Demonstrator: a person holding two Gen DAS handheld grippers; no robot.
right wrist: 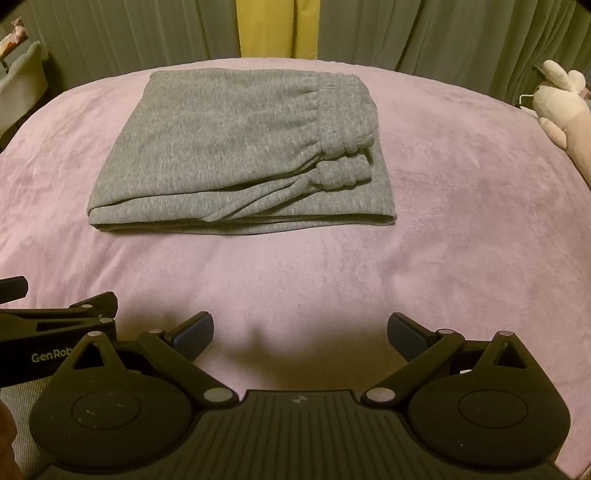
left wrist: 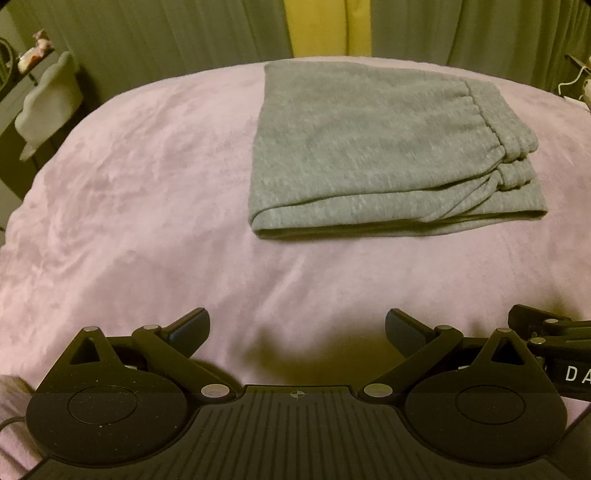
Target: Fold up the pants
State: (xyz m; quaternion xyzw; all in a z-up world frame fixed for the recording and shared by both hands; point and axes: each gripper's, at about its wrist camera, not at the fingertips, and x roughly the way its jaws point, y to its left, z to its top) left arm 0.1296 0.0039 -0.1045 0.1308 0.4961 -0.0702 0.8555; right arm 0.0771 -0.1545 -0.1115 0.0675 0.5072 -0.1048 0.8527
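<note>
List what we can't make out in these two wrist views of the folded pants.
- Gray pants: inner layers, legs and underside hidden by the top fold in both views.
- Left gripper and right gripper, both open: bodies cut off by the bottom edge.
- Plush toy: cut off by the right edge of the right wrist view.
- Items on the shelf: too small and blurred, left wrist view.
- Pink blanket: the surface under it is covered.

bed: pink blanket (right wrist: 443,240); wall: grey curtains (right wrist: 424,33); light: dim
</note>
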